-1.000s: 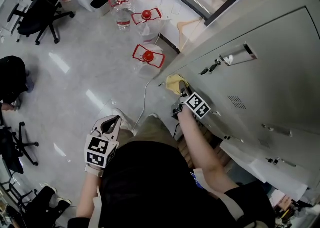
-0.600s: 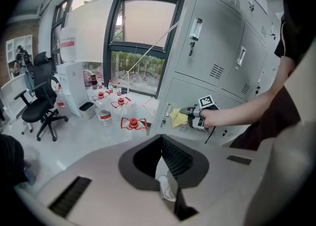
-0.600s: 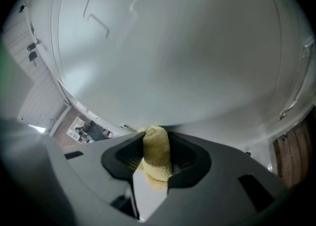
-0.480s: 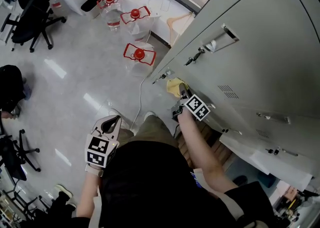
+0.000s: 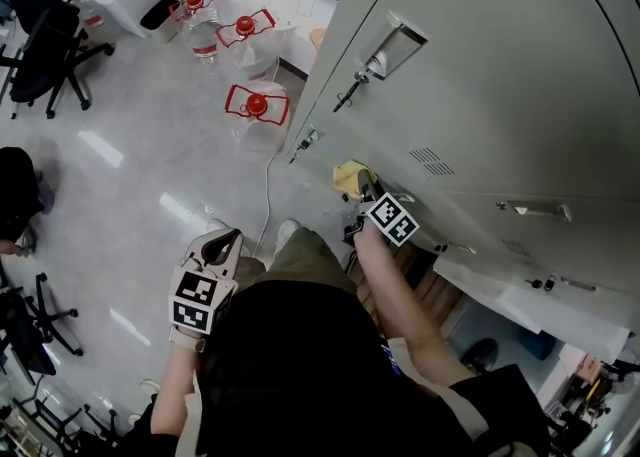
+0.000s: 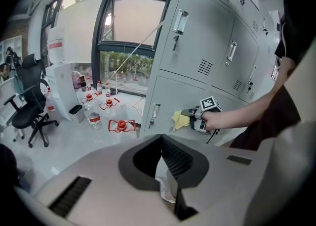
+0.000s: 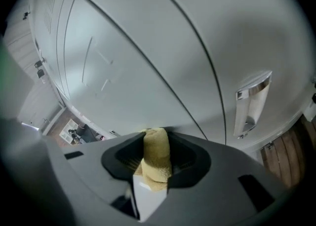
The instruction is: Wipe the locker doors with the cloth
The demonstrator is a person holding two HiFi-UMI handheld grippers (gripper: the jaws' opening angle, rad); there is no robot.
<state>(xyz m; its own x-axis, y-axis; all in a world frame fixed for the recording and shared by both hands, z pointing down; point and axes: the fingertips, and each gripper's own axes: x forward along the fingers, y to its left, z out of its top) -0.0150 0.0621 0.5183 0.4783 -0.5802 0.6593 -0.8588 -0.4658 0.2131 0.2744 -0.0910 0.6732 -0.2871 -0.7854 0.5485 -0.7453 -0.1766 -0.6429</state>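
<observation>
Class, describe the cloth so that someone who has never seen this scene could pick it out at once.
Find the bank of grey metal lockers, then follow the person's outstretched arm to the right gripper. Pinched in its jaws is the cloth: a small, soft, yellow wad, the only yellow thing among all that grey metal and the shiny handles.

Clear water jugs [image 5: 256, 117] with red caps and carry handles stand on the glossy floor [image 5: 130, 175] at far left. A black office chair [image 5: 45, 45] stands further left (castor base visible). A white cable [image 5: 267, 180] trails across the floor, near the jugs.
</observation>
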